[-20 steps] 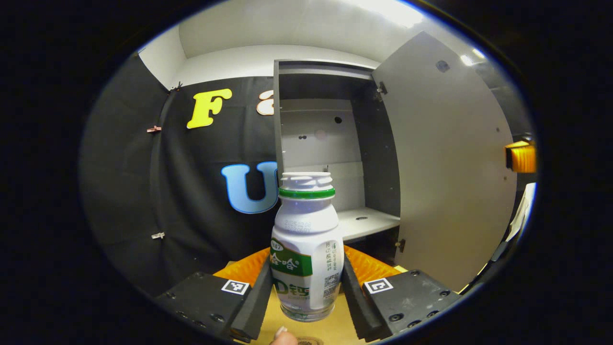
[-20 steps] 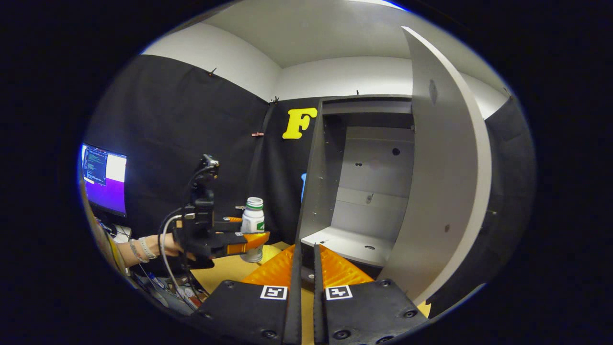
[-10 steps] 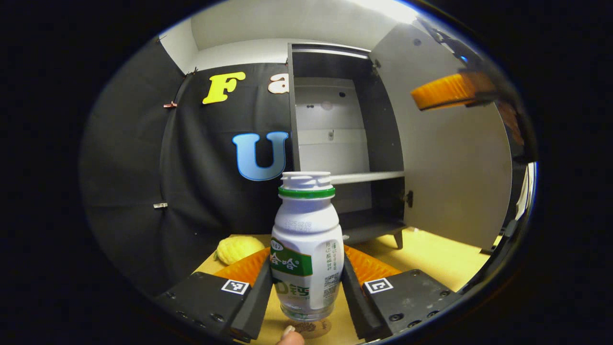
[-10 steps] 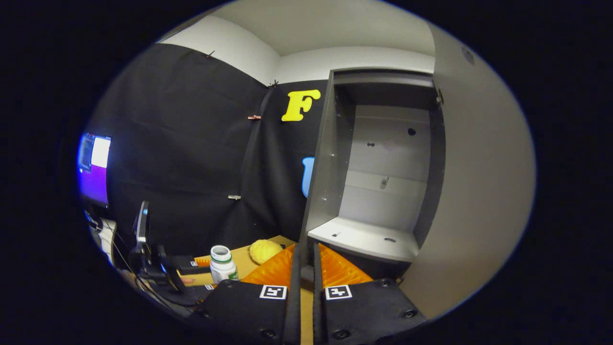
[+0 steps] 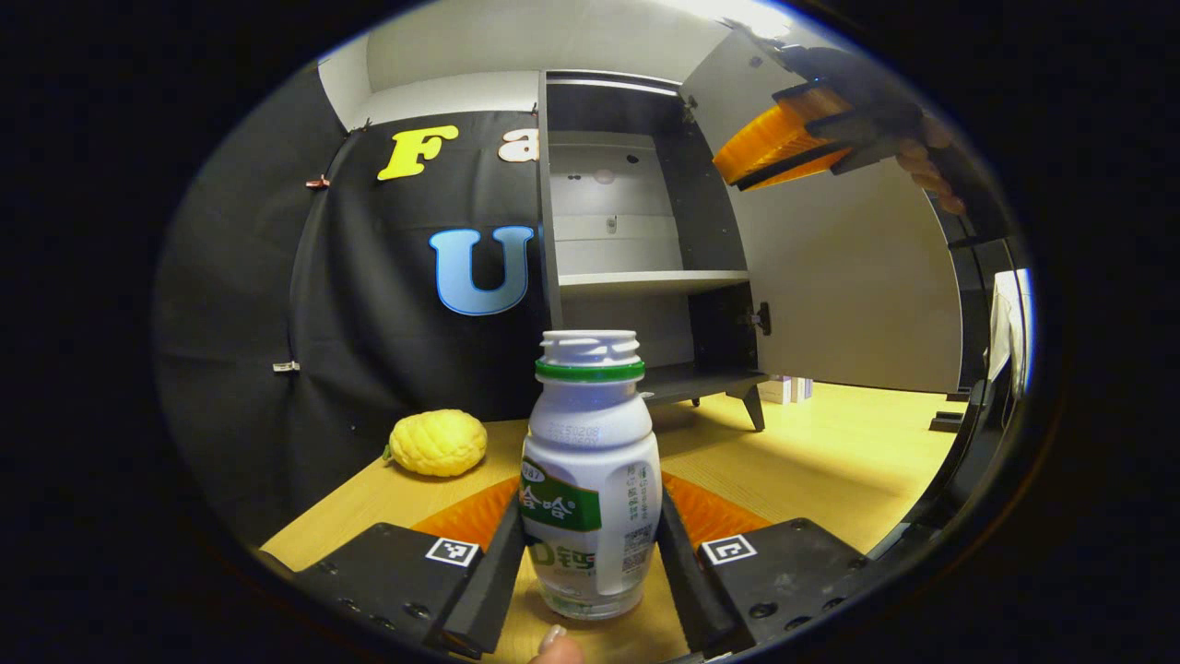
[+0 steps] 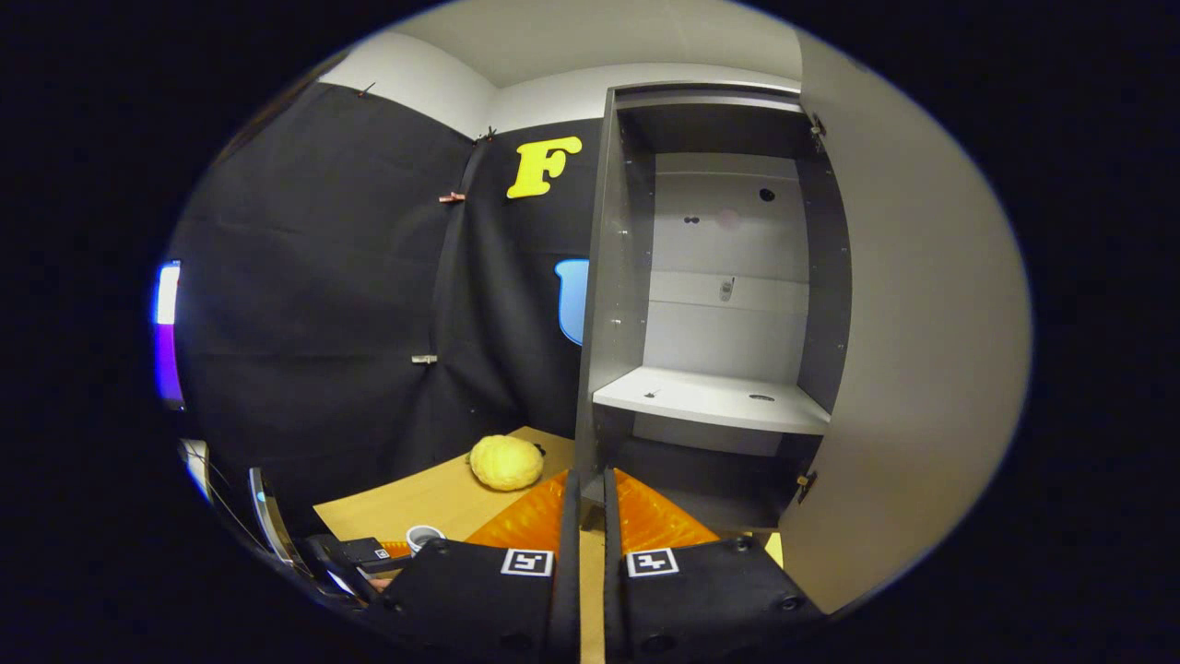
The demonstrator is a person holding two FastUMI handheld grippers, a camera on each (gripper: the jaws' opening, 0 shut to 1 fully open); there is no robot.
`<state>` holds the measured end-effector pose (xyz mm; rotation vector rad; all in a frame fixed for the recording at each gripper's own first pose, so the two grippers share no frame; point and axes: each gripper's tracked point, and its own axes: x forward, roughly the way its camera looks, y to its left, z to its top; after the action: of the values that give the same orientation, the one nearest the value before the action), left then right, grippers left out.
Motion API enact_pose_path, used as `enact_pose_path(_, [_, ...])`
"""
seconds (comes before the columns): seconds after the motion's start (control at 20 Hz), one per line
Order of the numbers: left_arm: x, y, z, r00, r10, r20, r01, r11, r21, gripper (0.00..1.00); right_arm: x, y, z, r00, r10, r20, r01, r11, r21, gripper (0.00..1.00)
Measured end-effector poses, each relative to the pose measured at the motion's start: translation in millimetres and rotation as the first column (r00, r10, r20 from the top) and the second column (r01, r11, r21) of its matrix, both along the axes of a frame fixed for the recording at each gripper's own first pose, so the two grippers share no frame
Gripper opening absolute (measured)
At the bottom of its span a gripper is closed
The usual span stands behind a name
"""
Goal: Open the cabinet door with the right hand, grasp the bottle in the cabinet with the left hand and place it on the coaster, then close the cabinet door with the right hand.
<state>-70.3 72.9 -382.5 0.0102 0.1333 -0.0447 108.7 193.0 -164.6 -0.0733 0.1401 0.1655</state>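
Note:
A white bottle with a green collar and label stands upright between the fingers of my left gripper, which is shut on it. Its base is down at the wooden tabletop; whether it touches I cannot tell, and whatever lies beneath is hidden. The grey cabinet stands open behind it, its door swung out to the right. My right gripper, held by a hand, is shut and high up in front of the door. In the right gripper view my right gripper faces the open cabinet, with the bottle's cap low on the left.
A yellow bumpy fruit lies on the table left of the cabinet, by the black cloth wall. A fingertip shows under the bottle. The door takes up the right side. A lit screen glows far left.
My left gripper has gone down to the table with the bottle, and the coaster seen under it half a second ago is now covered. My right gripper has risen and moved left along the door.

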Motion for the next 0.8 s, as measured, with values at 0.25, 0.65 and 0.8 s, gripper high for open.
enact_pose_path(0.25, [10,-3,-9,0.999,-0.027,0.022,0.028,1.0,-0.011,0.73,-7,16,-9,0.999,0.009,-0.033,-0.008,1.0,0.03,0.14])
enact_pose_path(0.65, [20,15,-35,1.0,0.0,-0.005,0.0,0.999,-0.049,0.73,-2,16,-23,0.997,0.0,-0.074,0.001,1.0,0.013,0.14])
enact_pose_path(0.8, [22,14,-35,1.0,-0.009,-0.011,0.008,0.999,-0.051,0.74,1,17,-26,0.997,-0.001,-0.081,0.002,1.0,0.014,0.14])
